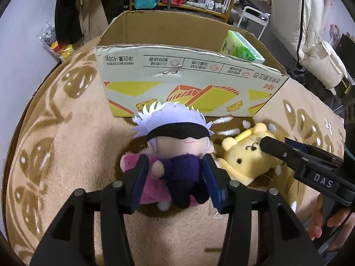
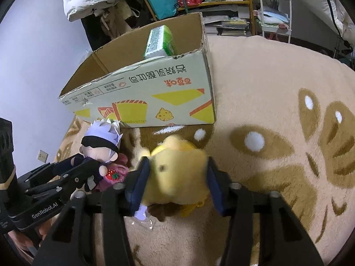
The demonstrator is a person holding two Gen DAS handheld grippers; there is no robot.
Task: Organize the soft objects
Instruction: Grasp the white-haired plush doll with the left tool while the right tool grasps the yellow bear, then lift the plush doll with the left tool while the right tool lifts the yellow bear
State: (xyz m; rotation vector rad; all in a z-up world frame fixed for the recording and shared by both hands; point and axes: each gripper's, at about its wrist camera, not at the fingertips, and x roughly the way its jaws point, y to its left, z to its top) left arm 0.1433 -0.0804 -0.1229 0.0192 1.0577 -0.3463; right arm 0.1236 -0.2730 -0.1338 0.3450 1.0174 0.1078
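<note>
Left wrist: cardboard box (image 1: 177,77) holds 1 tissue pack (image 1: 241,47); left tongs (image 1: 176,173) clamp doll (image 1: 175,146).

The doll (image 1: 175,153) and the bear plush (image 1: 248,157) lie side by side on the rug (image 1: 66,155), before the cardboard box (image 1: 188,84). A tissue pack (image 1: 241,47) stands inside the box.
</note>
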